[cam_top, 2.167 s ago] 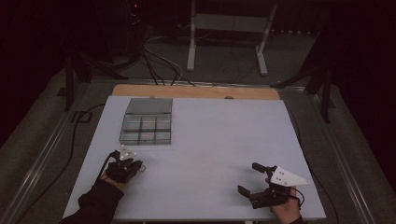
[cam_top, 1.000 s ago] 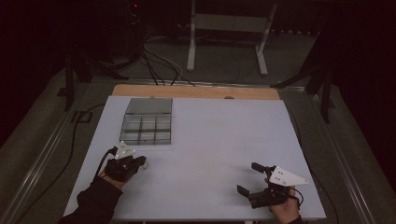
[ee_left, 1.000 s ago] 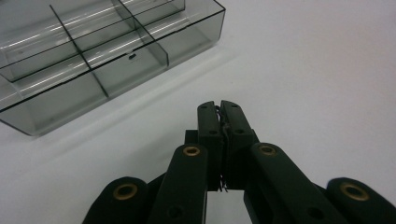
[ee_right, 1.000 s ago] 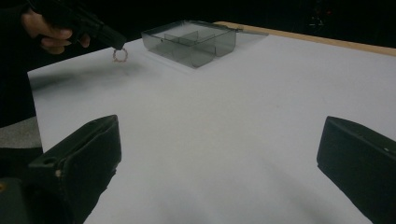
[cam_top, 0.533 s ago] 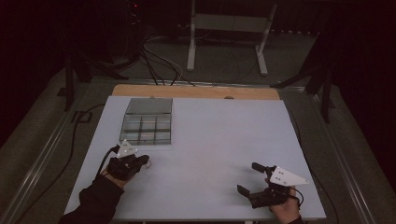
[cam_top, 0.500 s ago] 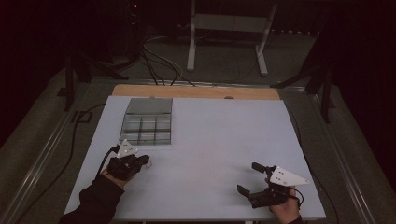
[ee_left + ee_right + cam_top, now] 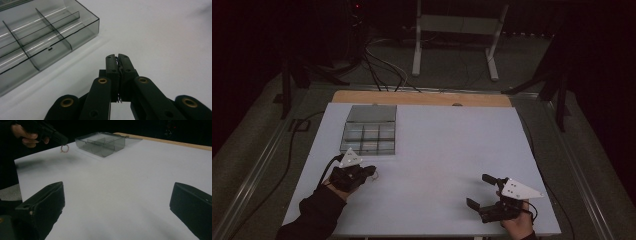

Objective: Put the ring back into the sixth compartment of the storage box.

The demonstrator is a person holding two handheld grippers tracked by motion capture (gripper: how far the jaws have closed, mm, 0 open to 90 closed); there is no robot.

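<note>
My left tongs [image 7: 371, 171] hang low over the white desk [image 7: 447, 150], at about eight o'clock on it, jaws pinched nearly together on a small thin ring [image 7: 64, 148]. From the right gripper view the ring dangles at their tip, just above the desk; in the left gripper view I see just a sliver of wire between the pads [image 7: 111, 65]. The clear compartment box [image 7: 369, 130] sits near, at about ten o'clock on the desk, lid laid back. My right tongs [image 7: 480, 191] rest down at five o'clock, jaws spread wide, bare desk between them, well apart from box and ring.
</note>
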